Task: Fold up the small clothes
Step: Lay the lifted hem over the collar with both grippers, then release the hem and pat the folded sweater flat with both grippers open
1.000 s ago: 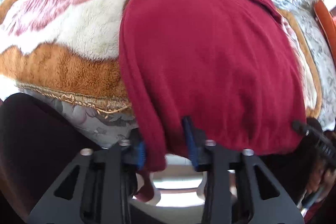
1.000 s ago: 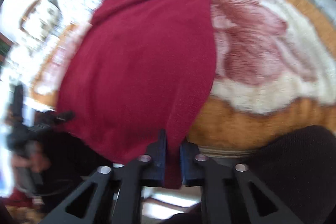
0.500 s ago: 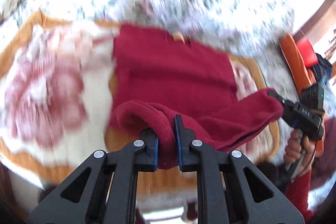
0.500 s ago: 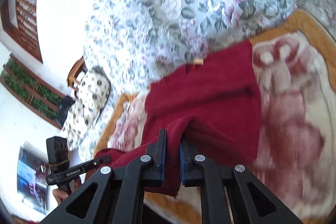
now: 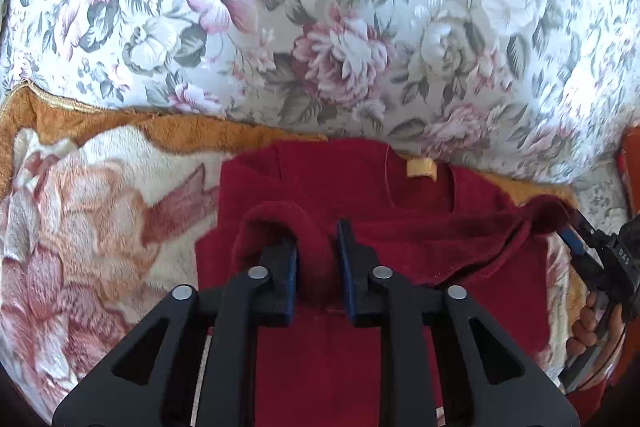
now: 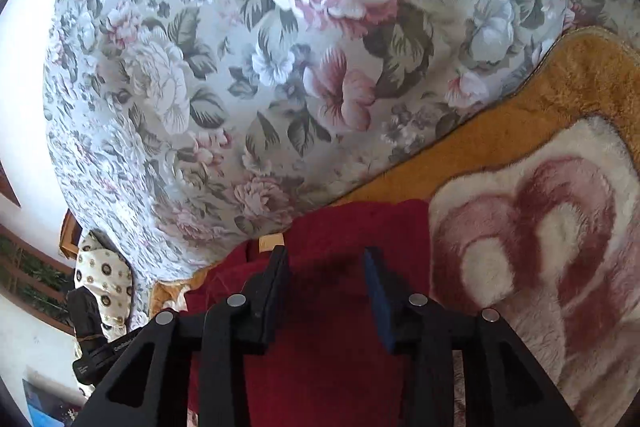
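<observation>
Black fingers with blue pads point(image 5: 289, 277) on the left gripper point(image 5: 316, 259) stand a little apart, and a thick roll of the dark red garment point(image 5: 360, 195) sits between them; the pads touch it on both sides, so the left gripper is gripping that fold. In the right wrist view the 2 fingers point(image 6: 372, 287) of the right gripper point(image 6: 326, 279) are spread wide over the red cloth point(image 6: 332, 367) with nothing pinched between them, so it stands open. From the left view the right gripper point(image 5: 576, 239) shows at the right edge, its tip at the garment's raised right corner, with the person's hand point(image 5: 592, 323) below it.

Red fabric lies flat on a plush blanket point(image 5: 100, 219) of orange, cream and pink flower pattern. Its near part is doubled over toward the far part, and the folded edge runs from the left gripper across to the right corner. A small tan label point(image 5: 420, 169) sits at the neckline on the far edge, near where the blanket meets a floral bedspread point(image 5: 340, 27) of grey, white and pink.

At the left of the right wrist view, a spotted cushion point(image 6: 104, 279) lies beyond the bedspread. No container shows in either view.
</observation>
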{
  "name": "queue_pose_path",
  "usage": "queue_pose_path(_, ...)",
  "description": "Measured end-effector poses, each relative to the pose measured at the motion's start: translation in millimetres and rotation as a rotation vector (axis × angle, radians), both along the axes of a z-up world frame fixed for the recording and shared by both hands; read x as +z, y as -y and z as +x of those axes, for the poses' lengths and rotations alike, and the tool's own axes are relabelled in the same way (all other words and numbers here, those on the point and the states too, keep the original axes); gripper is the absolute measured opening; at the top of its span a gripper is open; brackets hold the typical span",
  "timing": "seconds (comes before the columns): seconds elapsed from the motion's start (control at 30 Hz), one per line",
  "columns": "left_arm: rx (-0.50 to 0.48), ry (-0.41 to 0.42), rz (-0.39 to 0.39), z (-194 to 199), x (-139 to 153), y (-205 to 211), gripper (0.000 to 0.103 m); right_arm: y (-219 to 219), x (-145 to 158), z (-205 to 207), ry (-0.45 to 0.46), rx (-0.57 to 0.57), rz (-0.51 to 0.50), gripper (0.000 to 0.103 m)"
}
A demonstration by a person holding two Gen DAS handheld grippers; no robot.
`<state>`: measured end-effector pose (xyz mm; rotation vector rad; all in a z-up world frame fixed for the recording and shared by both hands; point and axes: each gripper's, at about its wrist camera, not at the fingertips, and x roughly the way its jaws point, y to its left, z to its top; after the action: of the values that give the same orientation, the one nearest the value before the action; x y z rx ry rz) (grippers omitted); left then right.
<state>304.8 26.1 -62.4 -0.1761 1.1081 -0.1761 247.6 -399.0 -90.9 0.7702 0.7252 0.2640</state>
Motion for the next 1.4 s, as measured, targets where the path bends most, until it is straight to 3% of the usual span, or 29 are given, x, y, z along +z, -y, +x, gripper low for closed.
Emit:
queue_pose_path(0.07,0.016,0.036,0.019,-1.4,12.9,-7.5,0.035,12.0,12.1,-13.7,0.036,-0.025,-0.022,0.042)
queue_pose_path(0.13,0.024,0.089,0.004,-7.8,29.8,-17.0,0.051,4.8,24.8,-25.7,0.052,0.035,-0.1,0.042)
queue_pose_path(0.23,0.038,0.126,0.002,-20.0,43.1,-25.7,0.06,-20.6,31.2,-34.6,0.061,0.108,-0.256,0.042)
queue_pose_path(0.37,0.033,0.089,0.013,-23.0,31.6,-29.0,0.064,-49.3,15.7,-15.9,0.029,0.143,-0.423,0.043)
queue_pose_path(0.53,0.017,0.021,0.047,-19.6,-3.6,-14.7,0.064,-76.2,-5.6,26.3,-0.021,0.185,-0.525,0.042)
queue_pose_path(0.6,0.014,0.015,0.079,-14.9,-14.9,-5.6,0.064,-84.6,-11.7,37.4,-0.045,0.185,-0.578,0.008)
queue_pose_path(0.63,0.01,0.013,0.107,-11.0,-20.1,-0.4,0.064,-85.1,-10.1,38.9,-0.045,0.161,-0.603,0.007)
queue_pose_path(0.73,0.003,0.02,0.169,1.6,-31.2,10.5,0.064,-69.4,1.8,36.7,-0.004,0.079,-0.567,0.007)
queue_pose_path(0.93,0.053,0.0,0.197,21.7,-51.1,12.9,0.064,-64.4,-30.7,58.5,-0.118,0.099,-0.578,0.007)
queue_pose_path(1.07,0.062,0.05,0.189,3.6,-35.1,8.8,0.064,-67.2,3.4,25.0,-0.046,0.062,-0.599,0.022)
queue_pose_path(1.2,0.026,0.125,0.237,-19.2,-16.6,17.0,0.064,-90.8,21.5,-3.1,0.009,0.171,-0.612,0.022)
queue_pose_path(1.3,0.022,0.118,0.238,-19.3,-19.1,24.0,0.064,-110.4,11.3,0.0,0.005,0.234,-0.591,0.022)
queue_pose_path(1.4,0.026,0.106,0.259,-10.9,-31.1,28.7,0.064,-125.2,-3.6,21.0,-0.019,0.22,-0.598,0.022)
